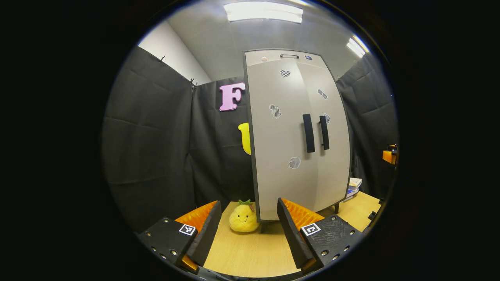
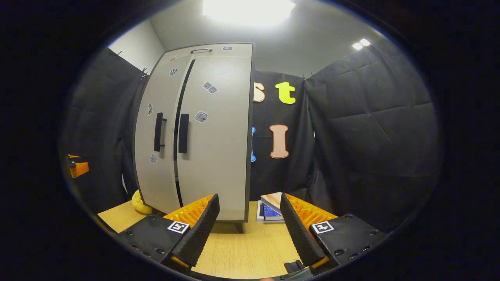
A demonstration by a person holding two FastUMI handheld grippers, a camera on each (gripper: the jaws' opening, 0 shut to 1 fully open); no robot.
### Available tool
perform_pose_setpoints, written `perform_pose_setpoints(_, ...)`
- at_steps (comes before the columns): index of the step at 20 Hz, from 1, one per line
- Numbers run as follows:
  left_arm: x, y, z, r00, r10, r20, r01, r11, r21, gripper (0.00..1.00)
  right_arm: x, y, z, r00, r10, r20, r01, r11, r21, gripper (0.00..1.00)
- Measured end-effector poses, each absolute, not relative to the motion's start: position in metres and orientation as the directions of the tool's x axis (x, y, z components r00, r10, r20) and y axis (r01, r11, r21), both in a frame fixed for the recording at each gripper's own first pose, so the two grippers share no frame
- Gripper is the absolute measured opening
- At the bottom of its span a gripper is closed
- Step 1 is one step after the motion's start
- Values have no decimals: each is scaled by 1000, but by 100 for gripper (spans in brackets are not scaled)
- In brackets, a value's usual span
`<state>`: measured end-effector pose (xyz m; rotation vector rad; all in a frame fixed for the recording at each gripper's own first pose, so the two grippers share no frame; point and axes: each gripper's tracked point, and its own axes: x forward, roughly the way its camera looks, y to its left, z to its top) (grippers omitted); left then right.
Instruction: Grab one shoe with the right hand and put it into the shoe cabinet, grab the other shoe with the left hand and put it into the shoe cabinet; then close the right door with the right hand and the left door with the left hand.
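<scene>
**Cabinet**: tall, pale, two doors, standing on a wood table. It is ahead of the left gripper and slightly to its right; ahead of the right gripper and to its left. Both doors look shut or nearly so. In the right gripper view a dark slit runs down the seam between them, so the closure may not be complete.

**Handles**: two dark vertical bars side by side at the seam, at mid height, well above both grippers.

**Shoes**: presumably inside the cabinet, which cannot be checked.

**Left gripper**: released, jaws wide apart, nothing between them. Low over the table, well apart from the cabinet.

**Right gripper**: released, jaws wide apart, empty. Low over the table, near the cabinet's foot.

**Plush toy**: yellow, smiling, on the table just beyond the left gripper's fingers, beside the cabinet's near corner.

**Books**: a small stack flat on the table, just beyond the right gripper's fingers, beside the cabinet's other corner.

**Step in hand (judged)**: the task looks at or near its end. If the seam is open, raise the matching gripper to handle height and press flat on the door face beside its handle until it seats; push squarely, so the cabinet does not rock. Keep clear of toy and books.
</scene>
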<state>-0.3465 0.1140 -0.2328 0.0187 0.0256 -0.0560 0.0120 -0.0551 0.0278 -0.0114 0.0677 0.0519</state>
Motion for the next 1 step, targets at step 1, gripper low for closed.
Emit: perform_pose_setpoints(1,-348,115,-233,998,-54,-25,54,998,19,79,12,-56,29,997,48,-64,-48,999,-6,98)
